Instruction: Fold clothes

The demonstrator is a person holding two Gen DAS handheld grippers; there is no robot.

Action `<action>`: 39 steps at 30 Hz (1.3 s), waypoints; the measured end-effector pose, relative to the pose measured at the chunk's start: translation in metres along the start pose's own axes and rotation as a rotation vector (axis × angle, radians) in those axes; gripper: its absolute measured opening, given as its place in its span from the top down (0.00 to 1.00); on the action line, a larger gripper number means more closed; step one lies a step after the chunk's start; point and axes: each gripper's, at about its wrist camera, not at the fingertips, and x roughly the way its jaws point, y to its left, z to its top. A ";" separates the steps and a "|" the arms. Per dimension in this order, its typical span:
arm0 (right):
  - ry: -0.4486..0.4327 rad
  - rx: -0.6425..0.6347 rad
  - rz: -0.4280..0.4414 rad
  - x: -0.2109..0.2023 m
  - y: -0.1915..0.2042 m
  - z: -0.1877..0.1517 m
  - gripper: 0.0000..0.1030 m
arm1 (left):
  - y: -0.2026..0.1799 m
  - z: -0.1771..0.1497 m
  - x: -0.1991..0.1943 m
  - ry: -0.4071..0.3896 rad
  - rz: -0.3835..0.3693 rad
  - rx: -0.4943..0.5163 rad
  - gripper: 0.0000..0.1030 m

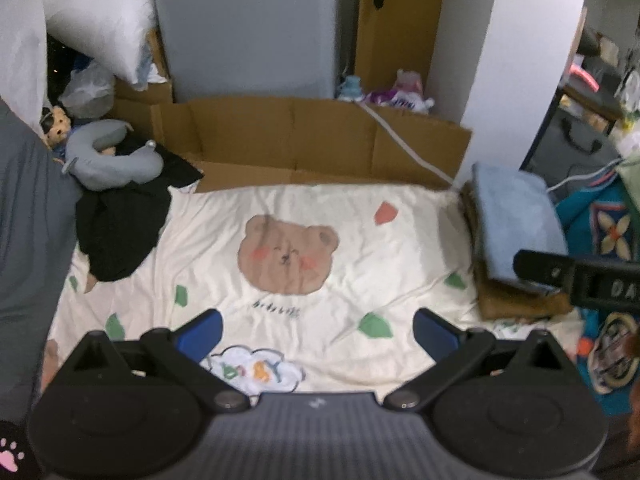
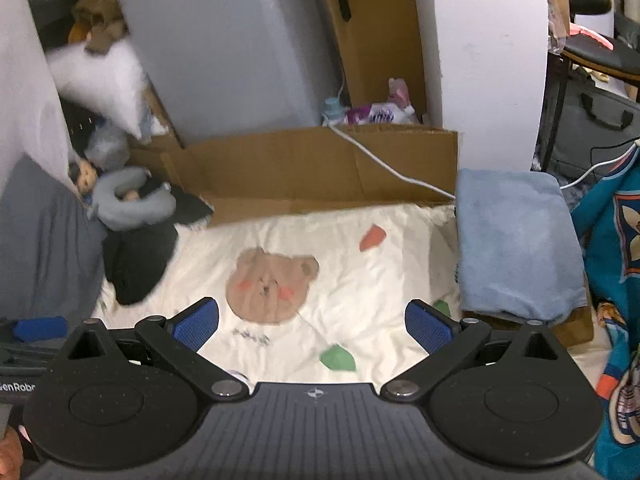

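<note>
The clothes you have to fold sit in two places. A black garment (image 1: 120, 224) lies crumpled at the far left of the cream bear-print sheet (image 1: 408, 240), partly under a grey neck pillow (image 1: 116, 160); it looks unfolded, so it is probably the next piece. On the opposite side, a blue folded cloth (image 2: 516, 240) rests squarely on top of a brown folded one (image 2: 576, 326), stacked at the right edge of the sheet, likely so finished pieces stay clear of the working area in the middle.

That middle is bare sheet, which gives you a flat place to spread the next garment.

Your left gripper (image 1: 318, 334) hangs over the near part of the sheet with its jaws spread wide and nothing between them. Your right gripper (image 2: 312, 326) is the same: jaws wide apart, empty, above the sheet and just beside the stack. In the left view its black body pokes in from the right next to the stack.

Behind the sheet a flattened cardboard box (image 1: 320, 136) stands as a low wall, with a white cable (image 1: 404, 140) running across it toward the stack. Mind that cable when you reach.
</note>
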 end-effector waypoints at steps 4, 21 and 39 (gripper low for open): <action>0.022 0.037 -0.006 0.005 0.001 -0.018 0.01 | 0.005 -0.012 0.009 0.026 0.035 -0.024 0.01; 0.034 -0.057 -0.104 0.023 0.014 -0.054 0.01 | -0.004 -0.032 0.022 0.105 0.059 -0.020 0.01; 0.078 -0.077 -0.118 0.031 0.018 -0.061 0.01 | -0.006 -0.039 0.033 0.161 0.090 -0.076 0.01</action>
